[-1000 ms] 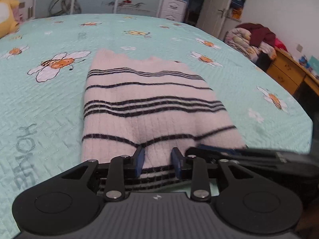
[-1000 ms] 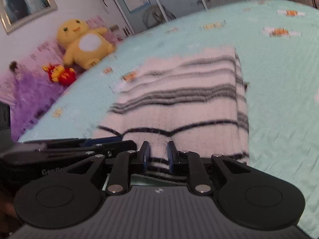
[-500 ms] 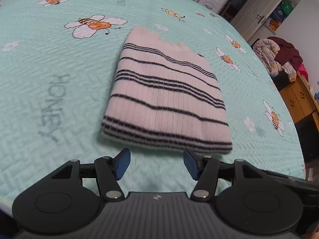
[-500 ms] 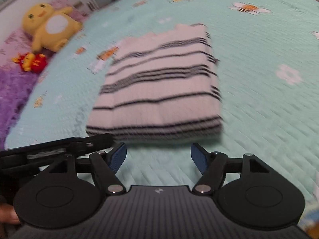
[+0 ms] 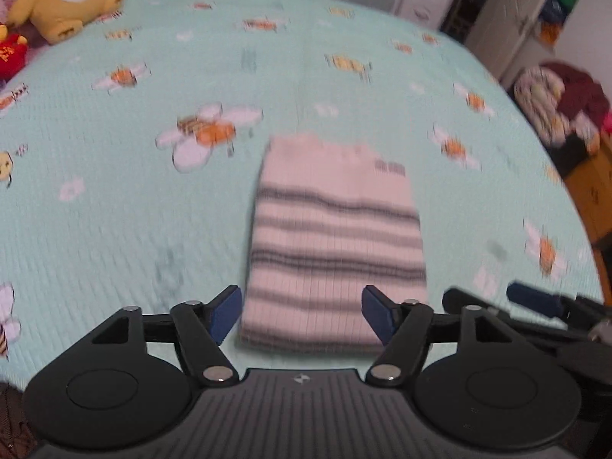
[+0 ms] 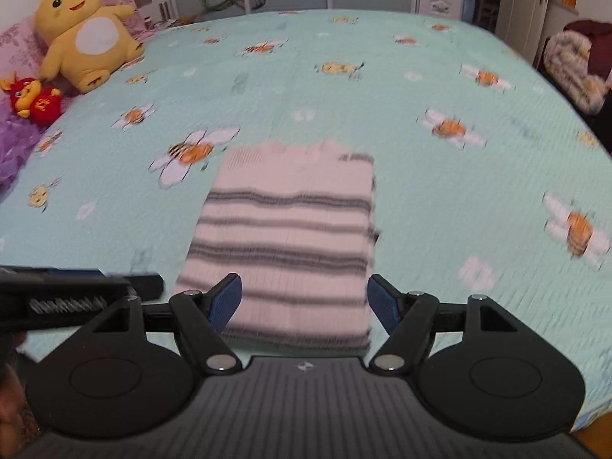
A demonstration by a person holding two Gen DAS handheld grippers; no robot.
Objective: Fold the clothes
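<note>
sweater [image 5: 336, 244] stripes motion-blurred | near edge behind left claw [image 5: 302, 315] body

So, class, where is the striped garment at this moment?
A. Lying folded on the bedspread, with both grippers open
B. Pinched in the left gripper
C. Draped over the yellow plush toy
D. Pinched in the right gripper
A: the striped garment lies folded flat on the bedspread, and the left gripper and right gripper are both open with nothing pinched.
</note>
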